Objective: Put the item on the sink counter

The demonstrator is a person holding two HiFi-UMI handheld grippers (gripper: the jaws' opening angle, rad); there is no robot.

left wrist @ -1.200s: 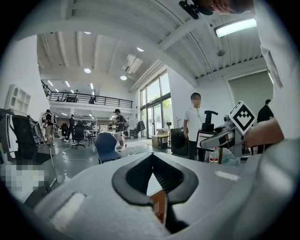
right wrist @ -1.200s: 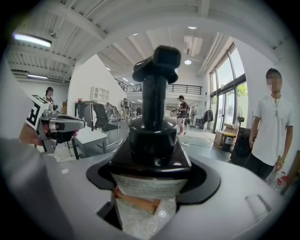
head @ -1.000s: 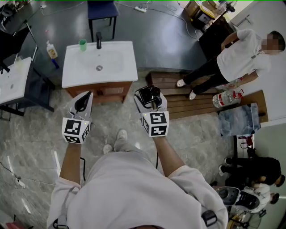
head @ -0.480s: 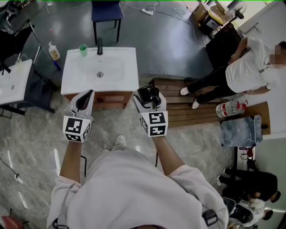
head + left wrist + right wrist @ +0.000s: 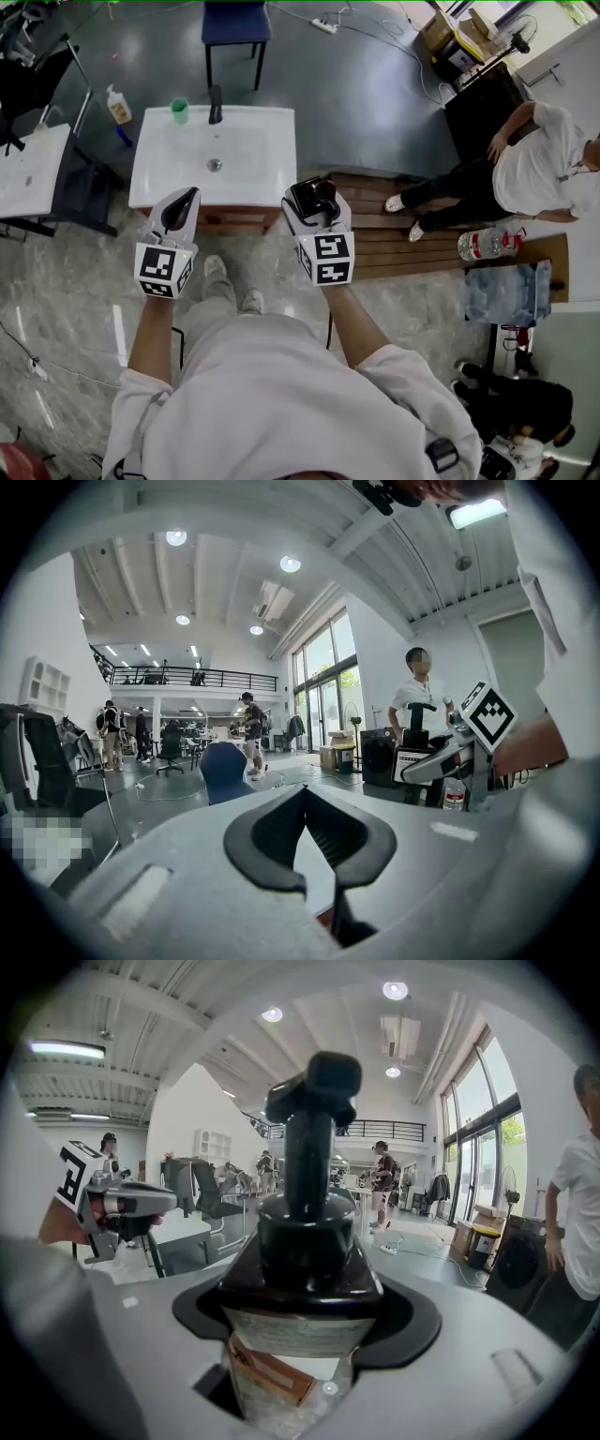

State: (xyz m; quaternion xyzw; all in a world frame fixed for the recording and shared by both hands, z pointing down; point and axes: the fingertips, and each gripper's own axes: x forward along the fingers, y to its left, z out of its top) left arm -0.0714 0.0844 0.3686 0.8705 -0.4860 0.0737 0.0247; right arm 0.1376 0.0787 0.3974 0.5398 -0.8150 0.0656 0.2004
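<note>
A dark pump bottle (image 5: 314,198) with a pale label stands upright in my right gripper (image 5: 316,210), which is shut on its body; in the right gripper view the pump bottle (image 5: 308,1238) fills the middle between the jaws of the right gripper (image 5: 302,1327). My left gripper (image 5: 177,210) is shut and holds nothing, and in the left gripper view the left gripper (image 5: 307,810) shows its black pads meeting. Both hang just short of the near edge of the white sink counter (image 5: 266,166), the right one off its right front corner.
On the counter's far rim stand a green cup (image 5: 179,111) and a black faucet (image 5: 216,103). A soap bottle (image 5: 119,105) and a white table (image 5: 26,172) are at the left, a blue chair (image 5: 236,22) behind. A wooden platform (image 5: 401,231) and a seated person (image 5: 528,170) are at the right.
The sink counter has come closer to both grippers as the person stepped forward. The grippers keep the same pose, the bottle still held in the right one.
</note>
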